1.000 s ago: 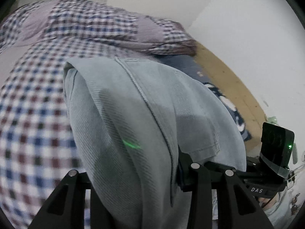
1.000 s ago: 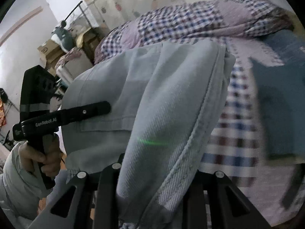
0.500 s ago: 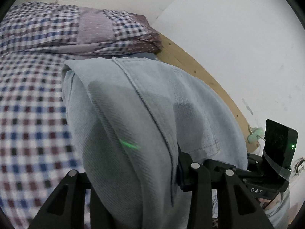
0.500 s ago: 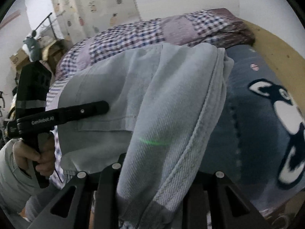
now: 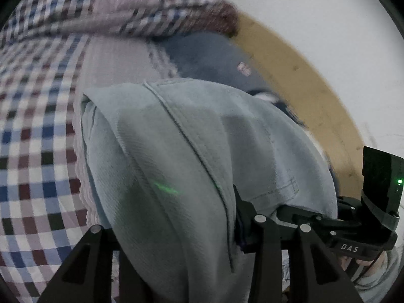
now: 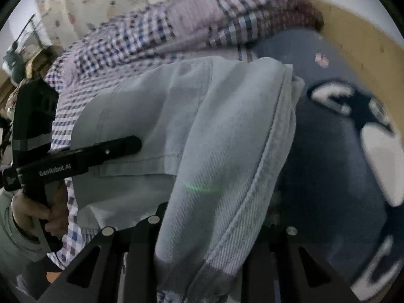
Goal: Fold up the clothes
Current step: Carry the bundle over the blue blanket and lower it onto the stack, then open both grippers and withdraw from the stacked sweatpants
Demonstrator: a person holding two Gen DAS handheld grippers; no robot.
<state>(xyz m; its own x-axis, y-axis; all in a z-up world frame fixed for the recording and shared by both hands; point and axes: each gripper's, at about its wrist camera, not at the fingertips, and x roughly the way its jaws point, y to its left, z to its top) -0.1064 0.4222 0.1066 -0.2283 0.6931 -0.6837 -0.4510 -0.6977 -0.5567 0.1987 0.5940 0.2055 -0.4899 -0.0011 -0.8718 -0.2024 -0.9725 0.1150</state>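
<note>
A: The jeans [image 5: 192, 156] bury your left gripper's [image 5: 176, 227] fingertips, and their lower end runs off the frame.

B: Same on your right gripper [image 6: 199, 229]. The pillow [image 6: 192, 25] and dark garment [image 6: 335, 151] are smeared by blur.

One pale blue folded garment [image 5: 202, 151]. Two hand-held grippers: left hand-held gripper [image 5: 176, 240], right hand-held gripper [image 6: 199, 240]. One checked pillow [image 5: 126, 7], far. One dark blue cartoon-print cloth [image 6: 335, 176], right. One bed [image 5: 32, 151].
</note>
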